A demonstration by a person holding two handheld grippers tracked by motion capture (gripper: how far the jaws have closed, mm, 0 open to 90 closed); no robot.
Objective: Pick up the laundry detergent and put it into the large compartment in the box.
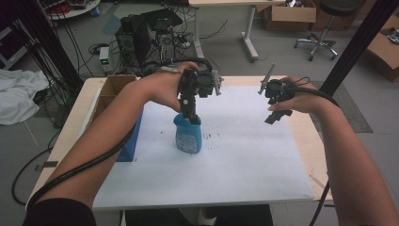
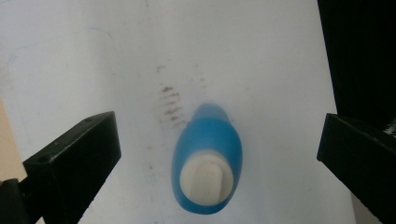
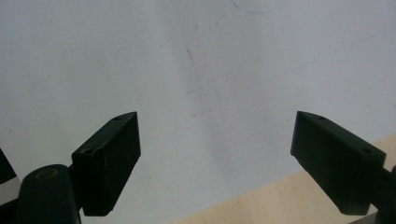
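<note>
Bottle (image 1: 187,136): blue, white cap, upright mid-tabletop (image 1: 244,155).
Left tongs (image 2: 219,154): wide, above bottle, not touching.
Right tongs (image 3: 219,158): wide, empty, at 3 o'clock.
Box (image 1: 113,89): 9 o'clock edge, contents hidden.

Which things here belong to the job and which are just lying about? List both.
In play:
- blue bottle with white cap, standing on the white sheet
- left gripper, open above it
- right gripper, open, nothing between its jaws

Lying about:
- cardboard box
- white cloth
- office chair
</note>
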